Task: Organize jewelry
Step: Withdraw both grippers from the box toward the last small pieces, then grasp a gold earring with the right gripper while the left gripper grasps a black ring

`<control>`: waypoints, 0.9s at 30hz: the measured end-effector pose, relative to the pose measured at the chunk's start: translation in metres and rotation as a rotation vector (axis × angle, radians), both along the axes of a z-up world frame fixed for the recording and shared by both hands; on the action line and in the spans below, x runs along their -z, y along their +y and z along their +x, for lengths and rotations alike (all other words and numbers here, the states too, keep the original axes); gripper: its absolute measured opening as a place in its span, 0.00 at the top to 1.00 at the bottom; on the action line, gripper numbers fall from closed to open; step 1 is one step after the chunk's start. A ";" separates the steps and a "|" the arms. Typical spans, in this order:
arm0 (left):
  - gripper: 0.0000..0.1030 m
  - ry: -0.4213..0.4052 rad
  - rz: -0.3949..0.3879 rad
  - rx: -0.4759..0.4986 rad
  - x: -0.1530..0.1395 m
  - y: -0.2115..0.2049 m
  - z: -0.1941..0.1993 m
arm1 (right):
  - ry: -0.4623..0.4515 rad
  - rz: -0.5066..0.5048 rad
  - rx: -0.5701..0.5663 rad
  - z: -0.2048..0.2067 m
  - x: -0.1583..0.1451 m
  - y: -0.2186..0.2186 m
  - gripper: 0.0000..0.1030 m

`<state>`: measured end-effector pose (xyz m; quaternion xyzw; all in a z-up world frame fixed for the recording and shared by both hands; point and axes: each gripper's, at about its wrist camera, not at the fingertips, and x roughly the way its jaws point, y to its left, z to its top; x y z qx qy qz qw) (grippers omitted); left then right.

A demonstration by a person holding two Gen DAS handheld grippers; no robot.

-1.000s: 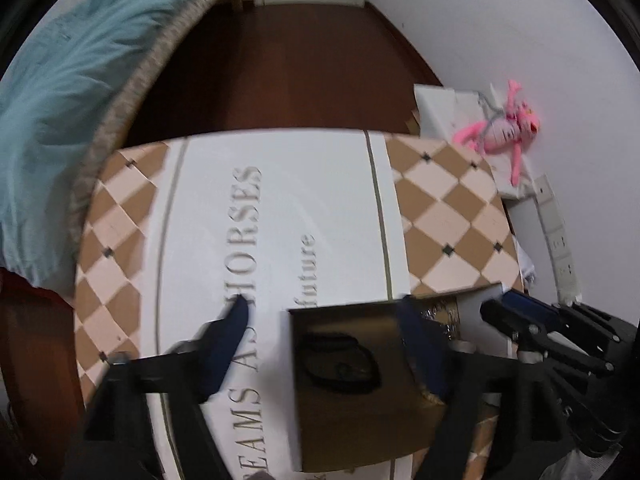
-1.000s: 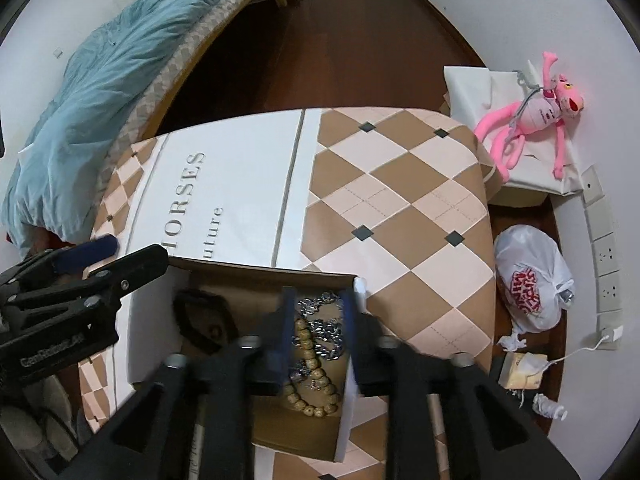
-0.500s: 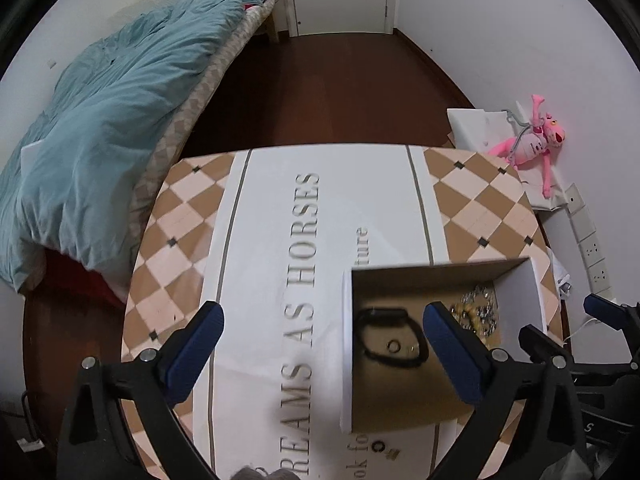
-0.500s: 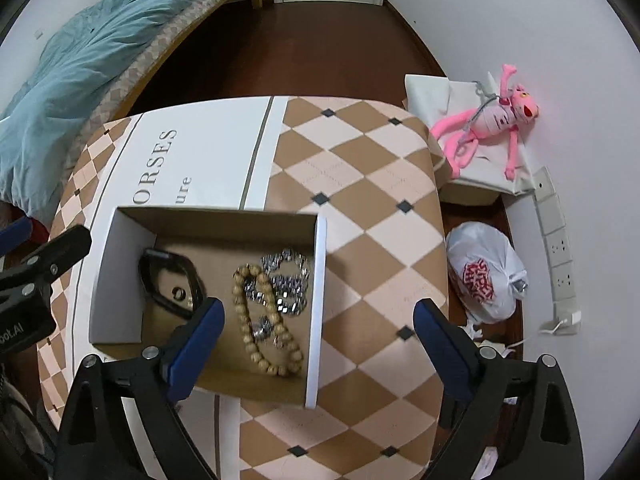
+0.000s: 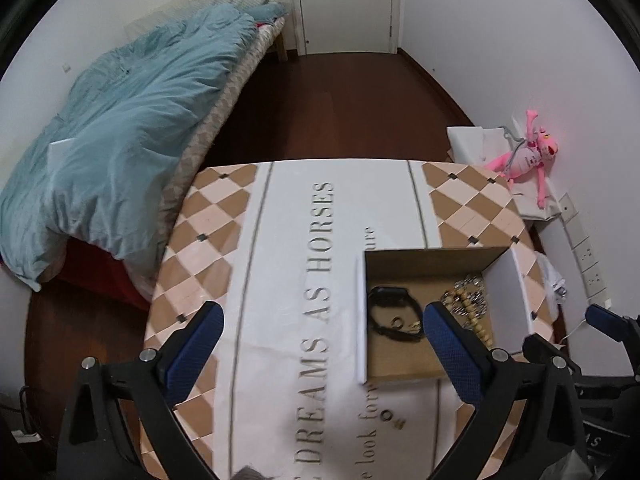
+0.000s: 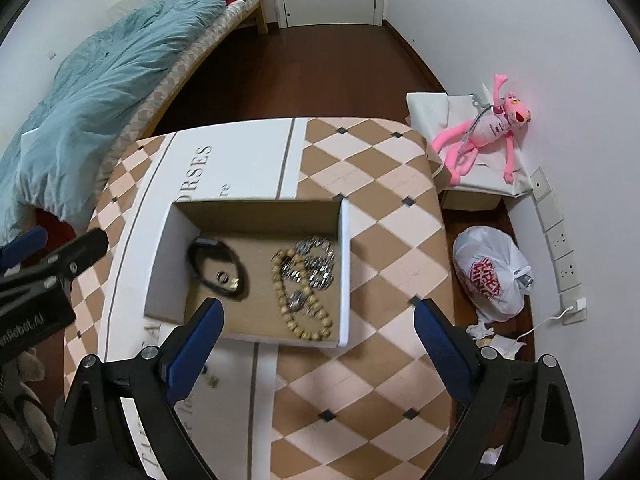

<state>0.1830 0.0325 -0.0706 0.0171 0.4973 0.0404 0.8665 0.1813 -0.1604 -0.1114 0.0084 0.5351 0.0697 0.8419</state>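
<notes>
The beads (image 6: 300, 292), chain (image 6: 316, 266) and watch (image 6: 216, 266) are lying in the box (image 6: 346, 264), two small bits (image 5: 394, 419) are waiting just outside it on the desk (image 6: 384, 208), and each hand-held gripper (image 5: 320, 356) (image 6: 316, 354) is hanging wide apart, holding nothing.

Two wrist views, both angled steeply down at your table

Your left camera looks from left of the cardboard box (image 5: 424, 320); your right sits nearly above the box (image 6: 256, 272). Both share the box, tablecloth (image 6: 384, 248), bed (image 5: 120, 128) and pink toy (image 6: 488, 128).
</notes>
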 end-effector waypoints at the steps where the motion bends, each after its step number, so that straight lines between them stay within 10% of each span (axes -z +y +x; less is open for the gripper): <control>1: 0.01 -0.004 0.008 -0.005 0.001 0.001 -0.005 | -0.002 0.009 -0.001 -0.008 0.003 0.001 0.05; 11: 0.01 0.131 0.053 -0.064 0.084 0.027 -0.064 | 0.050 0.050 -0.099 -0.061 0.070 0.040 0.07; 27: 0.01 0.181 0.042 -0.071 0.134 0.061 -0.091 | 0.039 0.009 -0.192 -0.076 0.112 0.100 0.53</control>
